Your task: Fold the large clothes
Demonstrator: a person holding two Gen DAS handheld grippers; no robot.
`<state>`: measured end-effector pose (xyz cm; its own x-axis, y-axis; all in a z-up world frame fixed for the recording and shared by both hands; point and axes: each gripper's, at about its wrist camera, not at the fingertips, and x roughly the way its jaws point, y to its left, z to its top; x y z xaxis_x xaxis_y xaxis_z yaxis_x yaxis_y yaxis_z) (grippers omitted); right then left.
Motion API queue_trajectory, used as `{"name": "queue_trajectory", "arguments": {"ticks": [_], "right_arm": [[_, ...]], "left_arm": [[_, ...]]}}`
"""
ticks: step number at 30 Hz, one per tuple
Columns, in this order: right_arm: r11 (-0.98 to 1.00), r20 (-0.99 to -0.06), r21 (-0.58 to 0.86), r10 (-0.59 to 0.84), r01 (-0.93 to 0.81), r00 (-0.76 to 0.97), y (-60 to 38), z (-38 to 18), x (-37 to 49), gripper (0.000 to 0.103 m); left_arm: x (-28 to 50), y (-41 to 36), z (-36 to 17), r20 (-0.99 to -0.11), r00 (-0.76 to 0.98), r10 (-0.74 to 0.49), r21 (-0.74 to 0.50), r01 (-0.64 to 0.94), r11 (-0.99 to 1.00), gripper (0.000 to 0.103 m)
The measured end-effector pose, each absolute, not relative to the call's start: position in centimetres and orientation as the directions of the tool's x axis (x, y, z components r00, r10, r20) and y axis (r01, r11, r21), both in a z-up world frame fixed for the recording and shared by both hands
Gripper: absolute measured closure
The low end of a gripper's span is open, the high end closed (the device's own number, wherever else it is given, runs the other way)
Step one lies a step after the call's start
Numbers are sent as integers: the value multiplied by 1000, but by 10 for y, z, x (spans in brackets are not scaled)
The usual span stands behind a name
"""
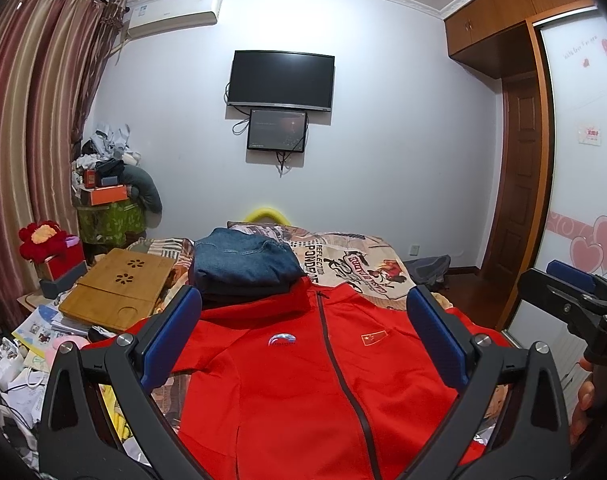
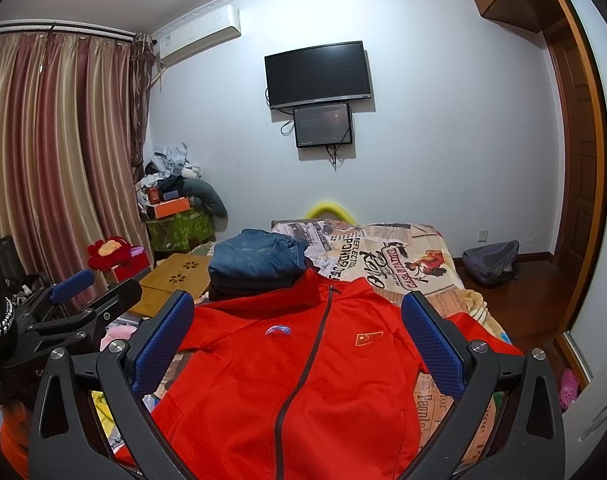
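A red zip-up jacket lies front up and spread flat on the bed, collar toward the far wall, dark zipper closed, a flag patch on its chest. My left gripper hovers above the jacket's chest, open, nothing between its blue pads. My right gripper hovers over the same jacket, open and empty too. Each gripper shows at the edge of the other's view: the right gripper and the left gripper. A folded stack topped by blue jeans sits just beyond the collar.
The bed has a printed newspaper-pattern sheet. A bamboo lap desk and papers lie at the left edge, with piled boxes and clothes in the corner. A grey backpack rests on the floor at right, near a wardrobe.
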<state>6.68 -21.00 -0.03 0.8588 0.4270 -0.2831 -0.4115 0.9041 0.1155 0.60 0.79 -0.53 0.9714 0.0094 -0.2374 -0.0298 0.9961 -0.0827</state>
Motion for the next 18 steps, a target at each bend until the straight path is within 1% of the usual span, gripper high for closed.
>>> {"name": "queue_trajectory", "arguments": {"ticks": [18], "right_arm": [[904,-291,116,427,-411,856,-207,-1,69,0]], "left_arm": [[6,12,-7,-239,971,6,-88,-28,996,0]]}}
